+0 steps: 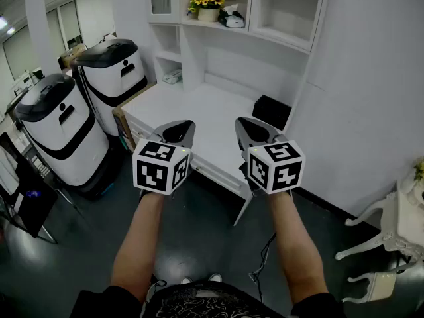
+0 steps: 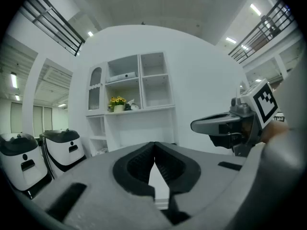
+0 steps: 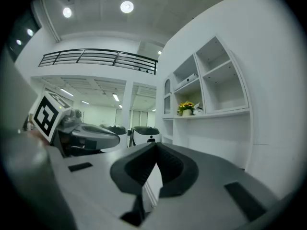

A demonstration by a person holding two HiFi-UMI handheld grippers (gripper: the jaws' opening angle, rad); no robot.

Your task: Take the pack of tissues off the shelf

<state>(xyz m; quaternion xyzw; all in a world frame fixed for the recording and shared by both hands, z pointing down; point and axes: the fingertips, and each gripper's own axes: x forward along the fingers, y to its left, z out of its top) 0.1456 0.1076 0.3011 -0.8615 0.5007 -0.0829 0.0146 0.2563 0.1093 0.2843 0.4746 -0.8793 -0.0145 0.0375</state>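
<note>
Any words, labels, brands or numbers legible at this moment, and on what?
No readable text anywhere.
Left marker cube and right marker cube: black-and-white square patterns only, no letters.
Pack of tissues on the shelf: any print is too small to read.
White machines: no legible label.

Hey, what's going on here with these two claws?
A person stands at a white desk holding a claw in each hand. The left claw and right claw are both shut and empty, held near the desk's front edge. The pack of tissues sits on the shelf beside the potted flowers, not yet reached.
</note>
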